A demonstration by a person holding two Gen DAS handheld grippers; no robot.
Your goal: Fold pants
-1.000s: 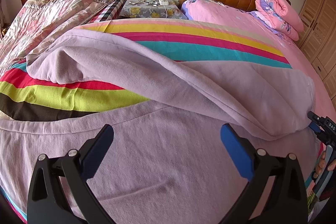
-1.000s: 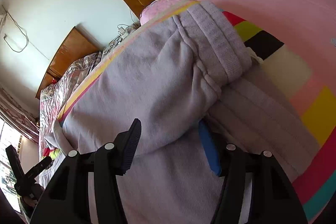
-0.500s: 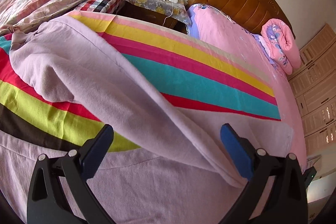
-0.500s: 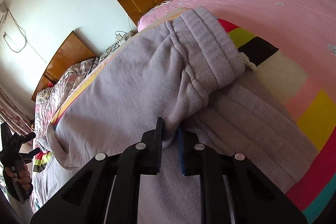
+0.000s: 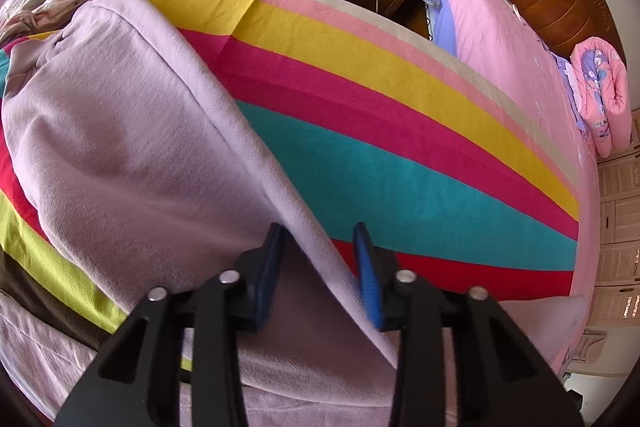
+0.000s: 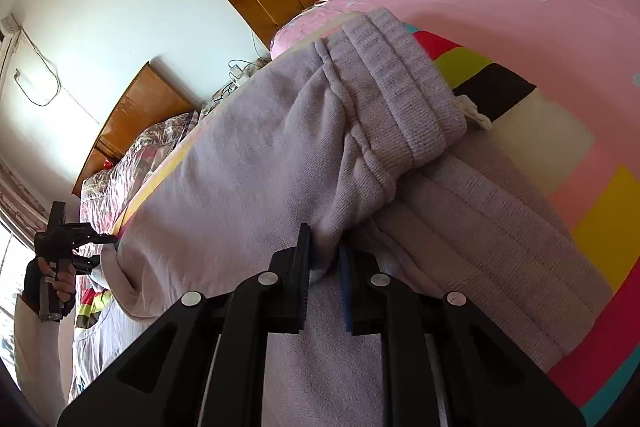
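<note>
Now | L gripper [image 5: 318, 263] closing over pants [image 5: 132, 147] leg fold, bed's near edge | R gripper [image 6: 324, 267] clamped on waistband cloth | lift both level, keep taut.

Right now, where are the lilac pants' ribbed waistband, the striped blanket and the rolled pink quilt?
ribbed waistband [image 6: 404, 83]: right wrist view, middle of the ribbing.
striped blanket [image 5: 400, 183]: left wrist view, teal stripe.
rolled pink quilt [image 5: 604, 95]: left wrist view, its side.
</note>
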